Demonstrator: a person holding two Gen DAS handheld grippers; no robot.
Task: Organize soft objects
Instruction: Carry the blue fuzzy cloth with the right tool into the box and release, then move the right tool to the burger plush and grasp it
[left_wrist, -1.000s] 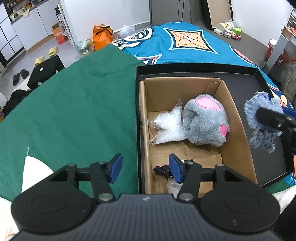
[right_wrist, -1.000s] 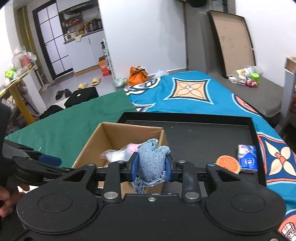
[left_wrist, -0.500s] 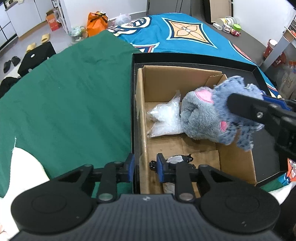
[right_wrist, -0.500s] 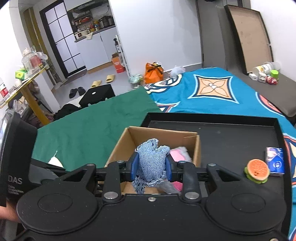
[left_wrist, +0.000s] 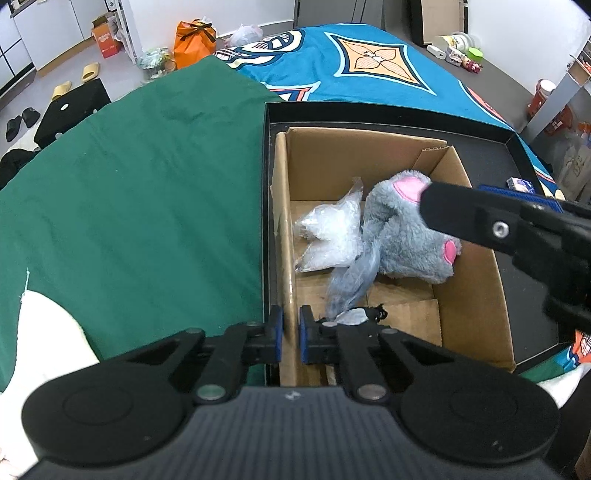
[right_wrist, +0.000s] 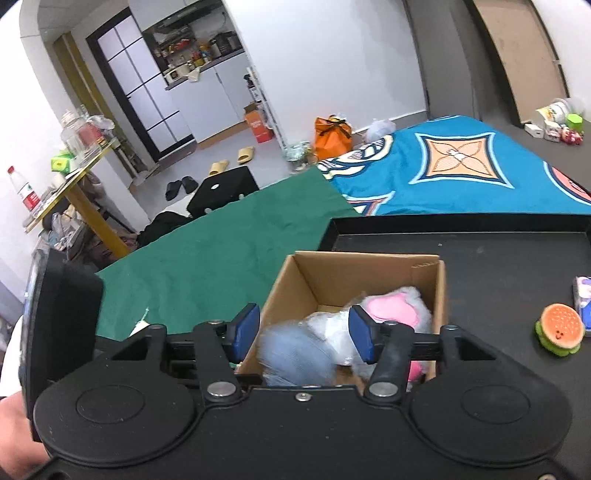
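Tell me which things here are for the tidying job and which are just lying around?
For the job:
cardboard box
grey plush toy
blue cloth, blurred, dropping into the box
clear plastic bag

Just lying about:
burger toy
tissue pack
orange bag
slippers

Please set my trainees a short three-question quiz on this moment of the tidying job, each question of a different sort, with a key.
1. True or false: the left tongs are shut on a side wall of the cardboard box.
2. Which thing sits outside the box, on the black tray? A) grey plush toy B) toy burger C) clear plastic bag
3. In a word or two: what do the right tongs hold?

Key
1. True.
2. B.
3. Nothing. Their jaws have just been opening, and the blue cloth shows blurred beneath them in the box, clear of the pads.
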